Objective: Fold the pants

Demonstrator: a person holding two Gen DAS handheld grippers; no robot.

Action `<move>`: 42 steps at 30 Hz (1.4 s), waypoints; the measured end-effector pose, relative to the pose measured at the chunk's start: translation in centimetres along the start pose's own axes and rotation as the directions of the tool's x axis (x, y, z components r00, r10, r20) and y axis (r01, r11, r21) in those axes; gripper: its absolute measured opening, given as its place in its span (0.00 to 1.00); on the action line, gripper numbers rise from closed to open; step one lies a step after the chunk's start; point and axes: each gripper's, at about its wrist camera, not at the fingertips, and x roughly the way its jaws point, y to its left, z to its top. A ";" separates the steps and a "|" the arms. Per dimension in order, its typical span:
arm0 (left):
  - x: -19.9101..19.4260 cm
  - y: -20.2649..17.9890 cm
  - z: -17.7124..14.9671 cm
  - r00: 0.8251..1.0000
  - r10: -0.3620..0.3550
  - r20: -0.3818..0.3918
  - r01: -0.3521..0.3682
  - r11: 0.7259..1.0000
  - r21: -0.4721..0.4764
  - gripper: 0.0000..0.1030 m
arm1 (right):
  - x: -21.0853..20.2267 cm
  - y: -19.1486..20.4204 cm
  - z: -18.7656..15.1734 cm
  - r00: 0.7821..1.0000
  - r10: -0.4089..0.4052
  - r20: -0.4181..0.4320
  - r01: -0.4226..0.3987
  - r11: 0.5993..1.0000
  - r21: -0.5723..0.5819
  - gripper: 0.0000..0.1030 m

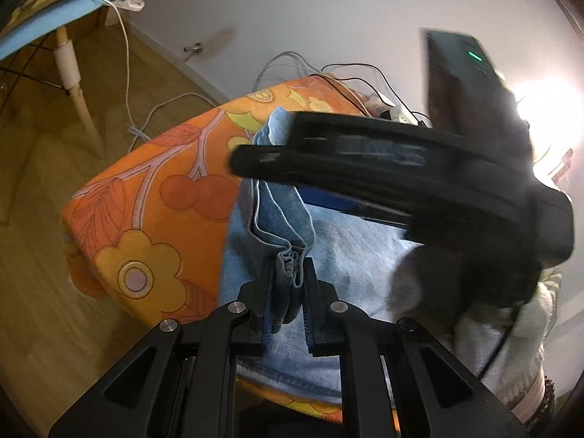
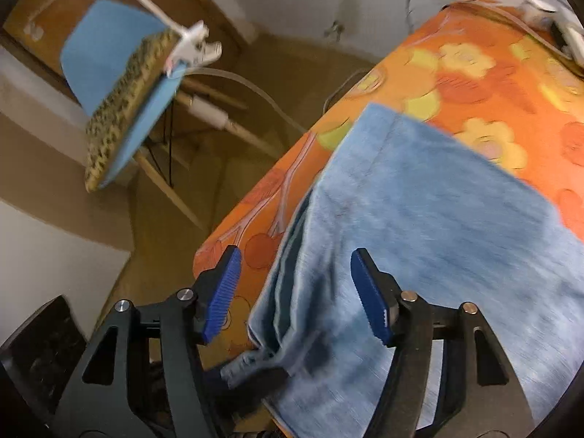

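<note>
Light blue denim pants (image 1: 350, 252) lie on a table covered with an orange flowered cloth (image 1: 153, 197). My left gripper (image 1: 288, 273) is shut on a bunched edge of the pants near the table's near side. In the left wrist view the right gripper's black body (image 1: 401, 168) crosses above the pants, blurred. In the right wrist view my right gripper (image 2: 295, 292) is open, its blue pads (image 2: 222, 292) spread above the left edge of the pants (image 2: 419, 237). The left gripper's tips (image 2: 252, 372) show below, pinching the fabric.
A blue chair (image 2: 124, 109) with a patterned cushion and a white clip stands left of the table on the wooden floor. Cables and a white power strip (image 2: 558, 25) lie at the table's far end, by the white wall.
</note>
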 end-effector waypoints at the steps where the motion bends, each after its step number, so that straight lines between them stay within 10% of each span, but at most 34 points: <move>1: 0.0 -0.1 0.0 1.000 0.003 -0.001 -0.003 1.000 0.005 0.11 | 0.3 0.2 0.1 1.000 -0.013 -0.007 0.013 1.000 -0.011 0.64; 2: 0.0 -0.1 0.0 1.000 0.007 0.000 -0.007 1.000 0.010 0.11 | 0.7 0.6 0.2 0.999 -0.037 -0.015 0.037 0.999 -0.027 0.61; 4: -0.1 -0.1 0.0 1.000 0.016 0.005 -0.016 1.000 0.017 0.11 | 1.4 0.5 0.3 0.995 -0.086 -0.043 0.085 0.996 -0.022 0.21; 6: -0.7 -0.3 0.0 0.999 0.043 0.020 -0.044 0.998 0.041 0.13 | 1.1 -0.4 0.4 0.997 -0.060 -0.047 0.061 0.998 0.024 0.15; 10: -1.8 -1.5 -0.7 0.990 0.126 0.059 -0.133 0.981 0.141 0.54 | -0.1 -1.1 0.4 0.998 -0.049 -0.035 0.050 0.998 0.036 0.09; 18: 0.5 -4.2 -1.7 0.964 0.253 0.079 -0.265 0.920 0.289 0.54 | -2.1 -1.1 0.8 0.999 -0.040 0.001 0.040 0.998 0.052 0.07; 23: -0.1 -4.8 -1.8 0.974 0.206 0.096 -0.226 0.926 0.302 0.13 | -4.4 -2.3 0.8 0.999 -0.008 0.048 0.003 0.996 0.094 0.07; 34: -2.8 -13.1 -2.4 0.992 -0.061 0.109 0.019 0.934 0.356 0.09 | -16.4 -6.6 -1.8 0.973 -0.037 0.226 0.004 0.990 0.142 0.06; 42: -1.8 -23.5 -7.1 0.975 -0.222 0.013 0.191 0.865 0.464 0.09 | -27.8 -12.6 -8.3 0.929 -0.106 0.354 0.039 0.980 0.193 0.06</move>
